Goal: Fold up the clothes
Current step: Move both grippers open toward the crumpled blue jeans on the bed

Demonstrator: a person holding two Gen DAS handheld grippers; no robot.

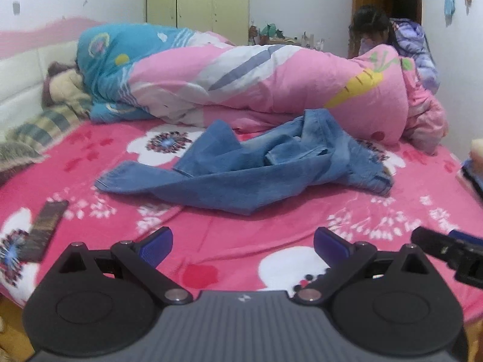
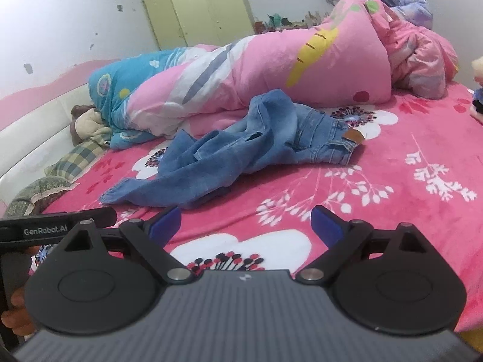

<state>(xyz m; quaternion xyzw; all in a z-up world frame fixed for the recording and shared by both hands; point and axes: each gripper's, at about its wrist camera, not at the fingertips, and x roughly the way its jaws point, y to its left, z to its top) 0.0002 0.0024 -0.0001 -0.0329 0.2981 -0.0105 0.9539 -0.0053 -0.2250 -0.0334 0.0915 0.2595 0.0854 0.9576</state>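
crumpled blue denim jeans (image 1: 241, 166) lie unfolded on the pink floral bed (image 1: 211, 241) — my left tool (image 1: 243, 242) and right tool (image 2: 245, 224) spread wide, empty, short of them; i judge spreading flat comes next.

A home bedroom. Ahead of the tool spreads a bed (image 1: 229, 241) under a pink floral blanket, with a rolled cartoon quilt (image 1: 271, 84) beyond it and pillows (image 1: 45, 126) far left by a padded headboard (image 1: 21, 84). A pale green wardrobe (image 1: 197, 3) (doors closed) stands against the back wall.
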